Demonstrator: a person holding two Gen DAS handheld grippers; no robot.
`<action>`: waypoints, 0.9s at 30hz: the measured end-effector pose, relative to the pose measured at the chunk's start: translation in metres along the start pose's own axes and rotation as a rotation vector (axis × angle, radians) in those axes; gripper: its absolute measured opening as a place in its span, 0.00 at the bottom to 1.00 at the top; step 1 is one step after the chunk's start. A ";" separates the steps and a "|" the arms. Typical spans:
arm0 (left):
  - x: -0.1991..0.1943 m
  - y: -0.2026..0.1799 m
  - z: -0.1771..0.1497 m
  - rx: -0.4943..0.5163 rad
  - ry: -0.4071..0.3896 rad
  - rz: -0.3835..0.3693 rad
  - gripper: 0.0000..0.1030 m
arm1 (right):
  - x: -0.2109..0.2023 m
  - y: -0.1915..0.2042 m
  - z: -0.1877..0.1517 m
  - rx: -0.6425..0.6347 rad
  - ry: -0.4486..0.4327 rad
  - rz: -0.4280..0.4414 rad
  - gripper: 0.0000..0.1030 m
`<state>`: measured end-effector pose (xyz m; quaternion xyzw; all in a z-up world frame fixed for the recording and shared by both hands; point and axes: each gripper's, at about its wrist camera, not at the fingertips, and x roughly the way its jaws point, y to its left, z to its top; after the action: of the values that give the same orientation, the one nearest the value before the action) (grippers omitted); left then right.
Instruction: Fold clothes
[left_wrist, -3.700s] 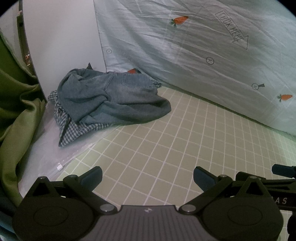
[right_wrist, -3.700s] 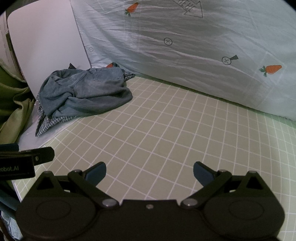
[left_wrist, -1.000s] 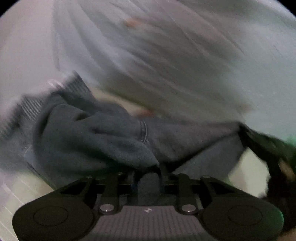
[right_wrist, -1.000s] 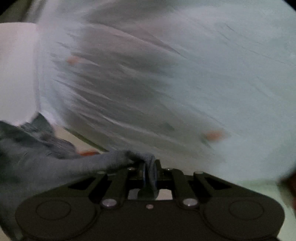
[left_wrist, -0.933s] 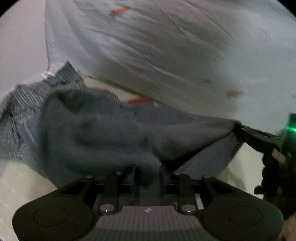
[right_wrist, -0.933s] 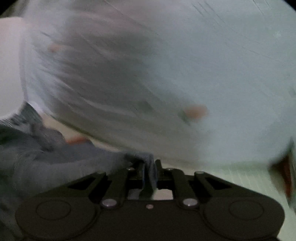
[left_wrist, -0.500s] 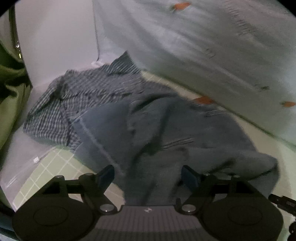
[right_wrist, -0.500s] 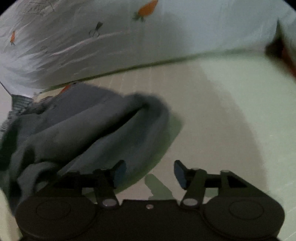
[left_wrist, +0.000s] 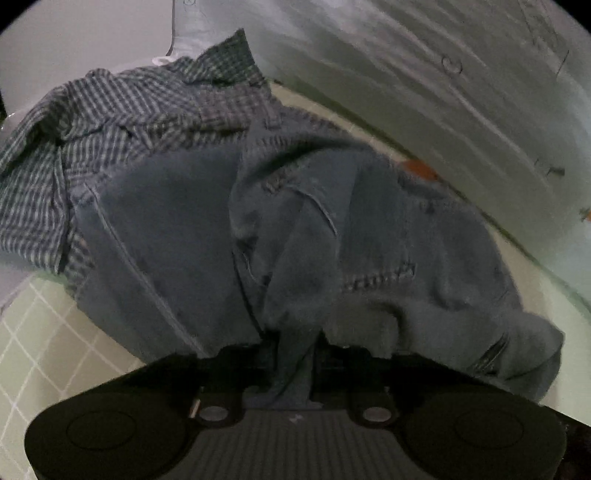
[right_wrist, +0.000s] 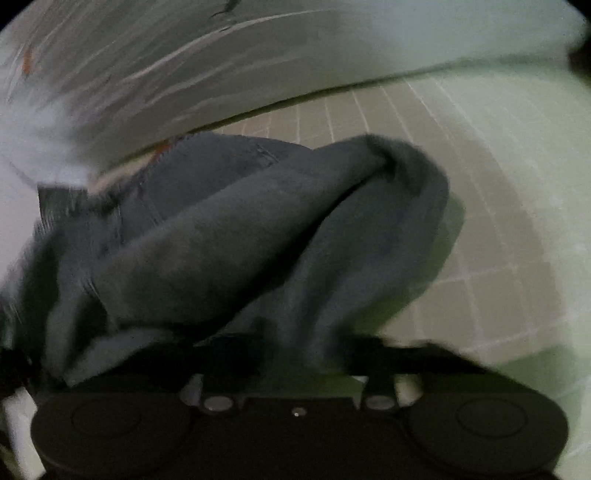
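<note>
Both hand-held grippers (left_wrist: 293, 354) (right_wrist: 306, 354) clamped on bunched jeans (left_wrist: 295, 229).

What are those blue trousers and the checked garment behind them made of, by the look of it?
The blue trousers look like denim: faded, matte blue with raised stitched seams and a pocket edge. The checked garment seems a thinner woven cloth, probably cotton, judging by its fine crumpled folds; blur leaves that open.

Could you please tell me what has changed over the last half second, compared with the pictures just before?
Both grippers were open then; now the left gripper and the right gripper have closed on the jeans again. The checked shirt stays under and behind the jeans, by the white sheet.
</note>
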<state>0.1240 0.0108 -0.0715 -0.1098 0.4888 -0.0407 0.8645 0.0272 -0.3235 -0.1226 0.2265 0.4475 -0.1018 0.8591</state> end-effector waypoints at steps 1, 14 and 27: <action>-0.002 -0.003 -0.004 0.003 -0.002 0.005 0.13 | -0.005 -0.006 -0.002 0.002 -0.005 0.011 0.15; -0.043 -0.054 -0.063 0.031 0.069 -0.298 0.45 | -0.089 -0.086 0.034 -0.127 -0.275 -0.308 0.15; -0.036 -0.065 -0.046 -0.017 0.041 -0.303 0.76 | -0.093 -0.151 0.042 0.104 -0.255 -0.312 0.66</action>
<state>0.0684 -0.0532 -0.0496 -0.1888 0.4844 -0.1690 0.8374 -0.0535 -0.4780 -0.0707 0.1839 0.3588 -0.2844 0.8698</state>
